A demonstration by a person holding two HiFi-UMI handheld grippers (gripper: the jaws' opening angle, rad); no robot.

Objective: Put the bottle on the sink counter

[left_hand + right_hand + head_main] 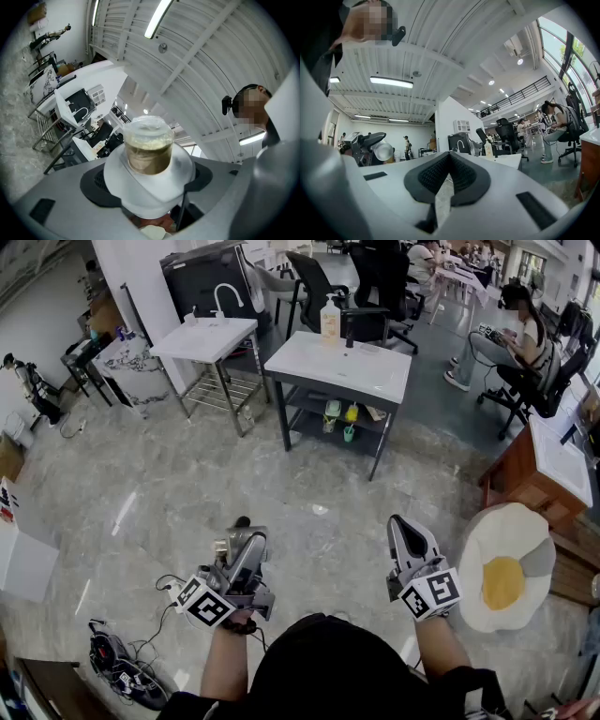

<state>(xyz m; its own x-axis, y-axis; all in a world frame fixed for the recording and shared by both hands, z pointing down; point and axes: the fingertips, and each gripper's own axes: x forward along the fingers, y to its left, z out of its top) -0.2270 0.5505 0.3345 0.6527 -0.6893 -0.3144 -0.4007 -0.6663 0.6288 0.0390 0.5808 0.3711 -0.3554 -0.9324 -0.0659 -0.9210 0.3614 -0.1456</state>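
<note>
My left gripper (242, 542) is shut on a white bottle (149, 180) with a clear cap (149, 136) over a brownish top; the bottle fills the middle of the left gripper view and tilts upward. In the right gripper view that same gripper and the clear cap (384, 151) show at the left. My right gripper (406, 532) is shut with nothing between its black pads (466, 176). Far ahead across the floor stands the white sink counter (375, 376) on a dark frame, with a pump bottle (330, 321) and a black faucet (349, 332) at its back edge.
A second white sink (202, 341) with a white faucet stands left of the counter. Black office chairs (314, 282) are behind it, and a seated person (511, 338) is at the right. A wooden desk (544, 474) and a fried-egg cushion (504, 568) lie to my right; cables (117, 662) lie at lower left.
</note>
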